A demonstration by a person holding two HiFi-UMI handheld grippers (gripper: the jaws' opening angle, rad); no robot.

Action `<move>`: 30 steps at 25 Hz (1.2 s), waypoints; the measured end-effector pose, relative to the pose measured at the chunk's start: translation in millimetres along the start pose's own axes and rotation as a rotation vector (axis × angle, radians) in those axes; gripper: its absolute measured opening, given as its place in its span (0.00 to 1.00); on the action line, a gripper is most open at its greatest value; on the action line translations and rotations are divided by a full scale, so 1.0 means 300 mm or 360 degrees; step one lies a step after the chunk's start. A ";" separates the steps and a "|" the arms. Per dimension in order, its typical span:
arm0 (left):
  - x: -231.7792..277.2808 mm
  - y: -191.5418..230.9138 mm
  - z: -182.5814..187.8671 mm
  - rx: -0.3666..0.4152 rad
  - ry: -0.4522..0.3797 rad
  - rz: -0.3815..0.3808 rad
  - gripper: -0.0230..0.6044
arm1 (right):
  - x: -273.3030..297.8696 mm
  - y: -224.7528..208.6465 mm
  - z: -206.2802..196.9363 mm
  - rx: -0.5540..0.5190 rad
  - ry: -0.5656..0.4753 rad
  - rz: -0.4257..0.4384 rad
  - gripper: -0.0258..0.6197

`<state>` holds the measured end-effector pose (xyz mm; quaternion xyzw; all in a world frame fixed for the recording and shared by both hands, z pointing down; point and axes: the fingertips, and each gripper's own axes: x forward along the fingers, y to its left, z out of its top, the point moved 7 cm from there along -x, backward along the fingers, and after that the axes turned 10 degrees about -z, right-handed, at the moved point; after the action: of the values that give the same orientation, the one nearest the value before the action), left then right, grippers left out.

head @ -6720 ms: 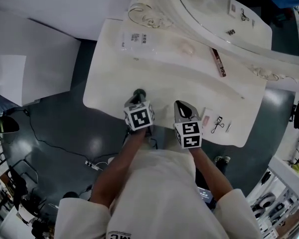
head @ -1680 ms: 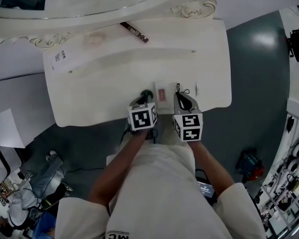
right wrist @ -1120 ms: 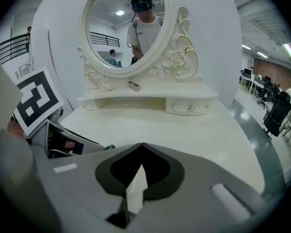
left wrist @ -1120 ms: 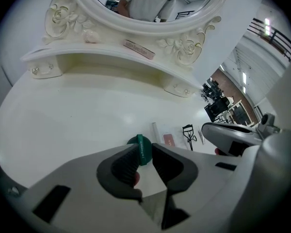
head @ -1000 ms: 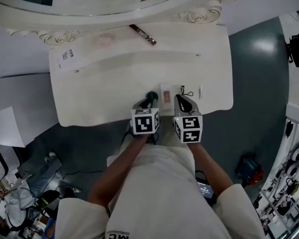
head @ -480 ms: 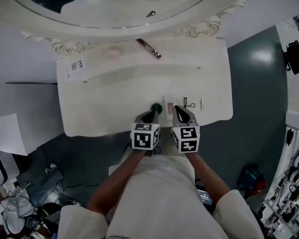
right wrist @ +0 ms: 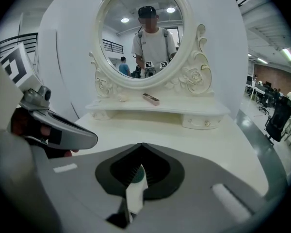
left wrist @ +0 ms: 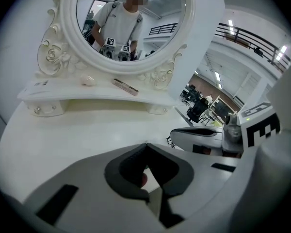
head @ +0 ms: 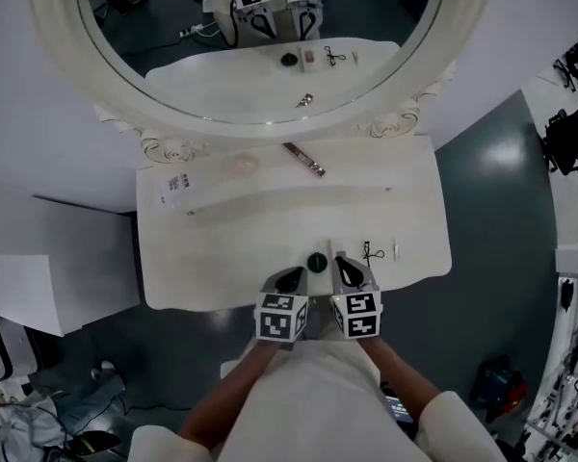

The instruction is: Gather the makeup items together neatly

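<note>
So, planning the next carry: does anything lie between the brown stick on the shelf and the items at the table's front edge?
Nothing visible does: only bare tabletop separates the brown stick from the eyelash curler and dark round pot.

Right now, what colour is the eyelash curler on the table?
Black eyelash curler; head view shows it best.

A cream short-sleeved T-shirt (head: 318, 407) with loose sleeves (head: 445, 422) is worn, and dark shoulder straps (right wrist: 141, 42) are seen crossing it in the mirror's reflection. The left tool (head: 292, 277) and the right tool (head: 345, 269) are shelled in smooth light grey plastic tapered to a point. Each is lined inside with dark ribbed pads (right wrist: 128, 169) and topped by a white cube (head: 281, 318) printed with black square markers.
</note>
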<state>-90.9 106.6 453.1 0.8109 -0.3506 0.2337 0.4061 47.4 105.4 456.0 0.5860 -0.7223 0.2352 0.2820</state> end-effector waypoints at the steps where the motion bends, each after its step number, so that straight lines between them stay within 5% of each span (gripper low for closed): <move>1: -0.017 0.001 0.004 0.0003 -0.0010 -0.0006 0.05 | -0.006 0.013 0.011 0.0003 -0.0015 0.0009 0.04; 30: -0.471 -0.058 0.177 0.0252 -0.0454 -0.0113 0.05 | -0.284 0.313 0.306 -0.0008 -0.0502 0.0160 0.04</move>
<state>-163.7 124.0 321.0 0.8772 -0.3563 0.1286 0.2951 -43.6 123.7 330.0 0.5781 -0.7865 0.1523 0.1546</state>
